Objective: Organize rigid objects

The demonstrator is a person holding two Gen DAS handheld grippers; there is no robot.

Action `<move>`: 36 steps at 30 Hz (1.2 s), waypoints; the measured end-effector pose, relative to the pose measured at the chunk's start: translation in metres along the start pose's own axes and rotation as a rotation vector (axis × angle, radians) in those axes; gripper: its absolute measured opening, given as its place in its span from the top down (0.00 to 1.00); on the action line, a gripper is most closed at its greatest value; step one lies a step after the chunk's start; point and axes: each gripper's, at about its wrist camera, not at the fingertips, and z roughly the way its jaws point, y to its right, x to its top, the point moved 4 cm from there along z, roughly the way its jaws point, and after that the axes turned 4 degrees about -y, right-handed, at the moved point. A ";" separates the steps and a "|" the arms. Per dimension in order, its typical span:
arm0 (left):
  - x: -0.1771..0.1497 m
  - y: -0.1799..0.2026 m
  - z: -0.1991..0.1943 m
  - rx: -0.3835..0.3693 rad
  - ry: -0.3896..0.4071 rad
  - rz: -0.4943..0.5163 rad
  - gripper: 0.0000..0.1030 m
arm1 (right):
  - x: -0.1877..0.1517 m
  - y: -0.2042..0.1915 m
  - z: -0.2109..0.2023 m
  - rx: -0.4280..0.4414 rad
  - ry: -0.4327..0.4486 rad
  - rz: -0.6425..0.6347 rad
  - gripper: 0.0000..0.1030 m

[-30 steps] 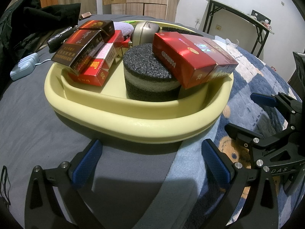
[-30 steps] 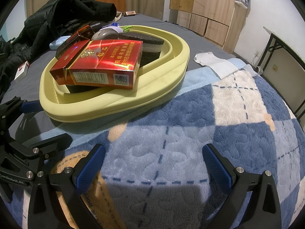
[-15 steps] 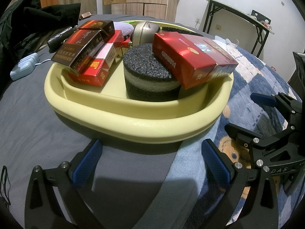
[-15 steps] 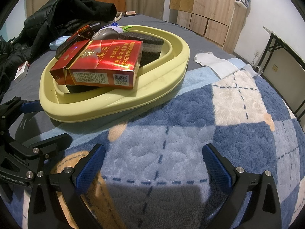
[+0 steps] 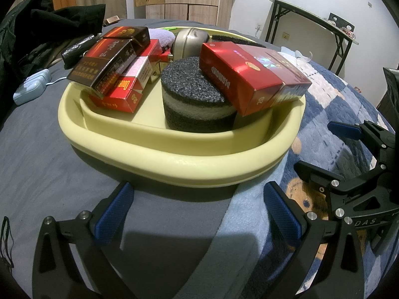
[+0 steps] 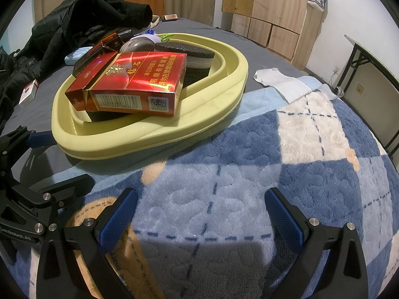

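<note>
A pale yellow tray (image 5: 174, 157) (image 6: 159, 137) sits on the bed. In it a large red carton (image 5: 244, 77) (image 6: 132, 84) leans on a round black sponge (image 5: 192, 97) (image 6: 189, 54). Several red and dark cigarette boxes (image 5: 112, 67) are stacked at the tray's left, with a grey metal object (image 5: 189, 39) behind. My left gripper (image 5: 197, 214) is open, just in front of the tray's near rim, holding nothing. My right gripper (image 6: 199, 211) is open over the blue blanket, right of the tray, also holding nothing.
Black clothing (image 6: 82, 17) is heaped at the back left. A light blue device (image 5: 31, 87) and a small white-red box (image 6: 28, 94) lie on the grey sheet. White cloth (image 6: 284, 82) lies past the tray. A black-legged table (image 5: 306, 25) and wooden cabinets (image 6: 271, 12) stand behind.
</note>
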 end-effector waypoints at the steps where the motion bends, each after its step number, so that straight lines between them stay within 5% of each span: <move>1: 0.000 0.000 0.000 0.000 0.000 0.000 0.00 | 0.001 0.002 0.001 0.000 0.000 0.000 0.00; 36: 0.000 0.000 0.000 0.000 0.000 0.000 0.00 | 0.000 0.000 0.000 0.001 0.000 -0.001 0.00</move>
